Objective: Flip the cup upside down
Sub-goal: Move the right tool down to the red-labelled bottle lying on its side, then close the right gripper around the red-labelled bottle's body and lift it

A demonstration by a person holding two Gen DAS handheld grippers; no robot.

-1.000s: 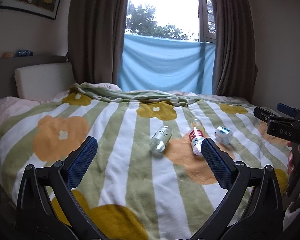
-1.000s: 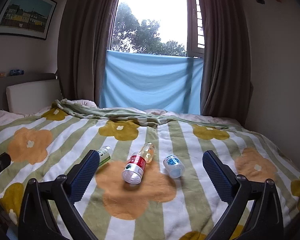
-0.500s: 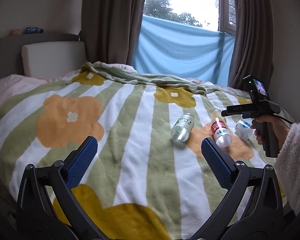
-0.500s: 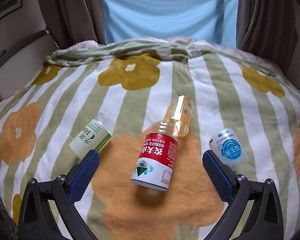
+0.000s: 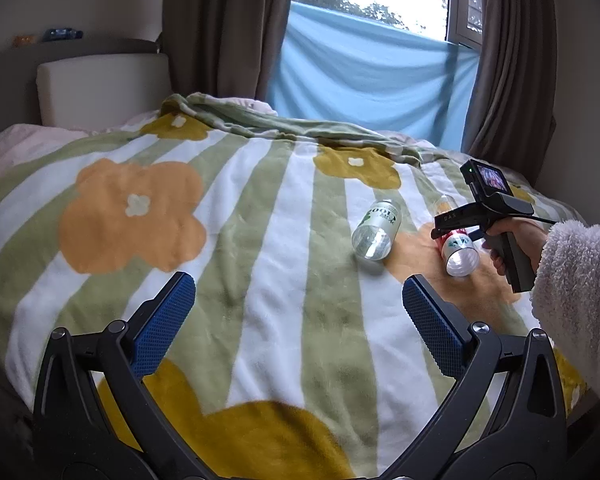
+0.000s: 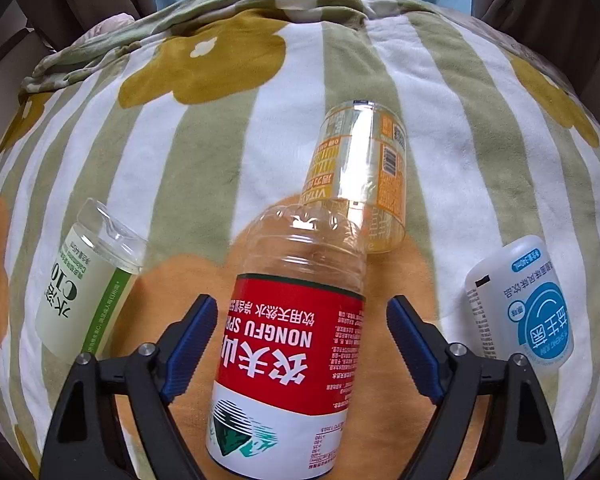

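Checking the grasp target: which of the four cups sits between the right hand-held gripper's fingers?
The red-labelled cup, lying between the open right hand-held gripper; the green, orange and blue ones lie outside.

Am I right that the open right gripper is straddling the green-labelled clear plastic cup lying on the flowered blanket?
Not quite: in the right wrist view the open right gripper straddles the red-labelled clear plastic cup lying on the flowered blanket; the green-labelled clear plastic cup lies to its left.

red-label cup (image 6: 292,344) lying between open hand-held gripper (image 6: 302,344) fingers

Green-and-white striped blanket (image 6: 480,168) (orange, mustard flowers), red-labelled cup (image 6: 288,344), blue-padded tools.
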